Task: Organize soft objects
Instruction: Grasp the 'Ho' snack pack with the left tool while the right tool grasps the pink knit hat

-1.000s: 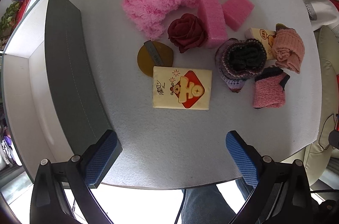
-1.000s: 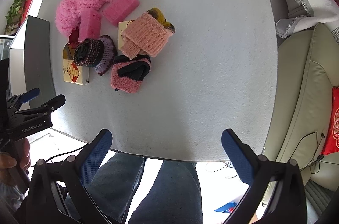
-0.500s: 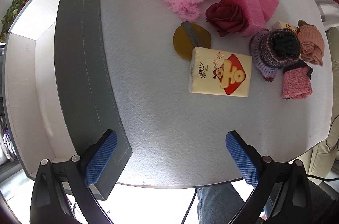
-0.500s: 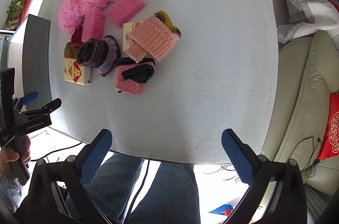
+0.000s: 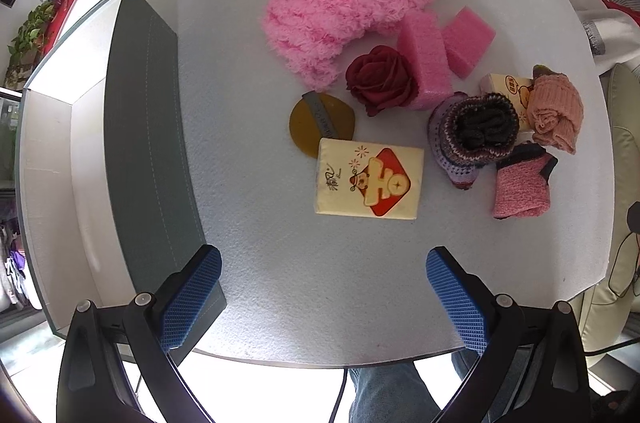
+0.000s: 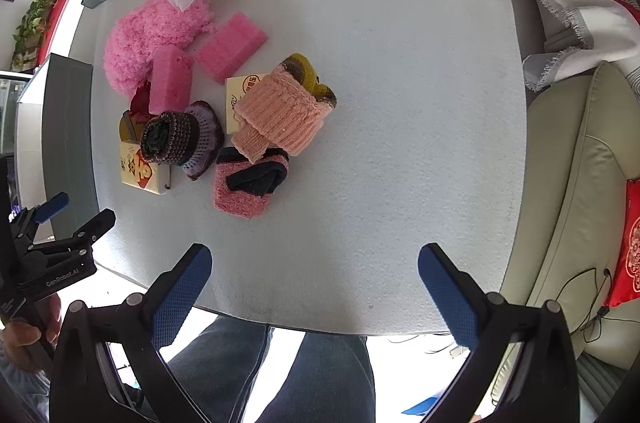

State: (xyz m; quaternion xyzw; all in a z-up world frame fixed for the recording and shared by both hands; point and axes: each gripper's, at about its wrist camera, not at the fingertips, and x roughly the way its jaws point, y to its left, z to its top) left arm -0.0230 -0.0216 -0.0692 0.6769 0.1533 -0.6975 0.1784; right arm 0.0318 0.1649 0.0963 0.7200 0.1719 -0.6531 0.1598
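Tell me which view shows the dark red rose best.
The left wrist view: the rose lies fully visible, petals facing the camera. In the right wrist view only a red sliver shows behind the upright pink sponge.

On the table you had a fluffy pink scarf (image 5: 340, 19) curled behind a dark red rose (image 5: 380, 81), two pink sponges (image 5: 426, 61) side by side, a yellow tissue pack (image 5: 370, 179) lying flat, and three rolled knit socks (image 5: 480, 131) clustered at the right.
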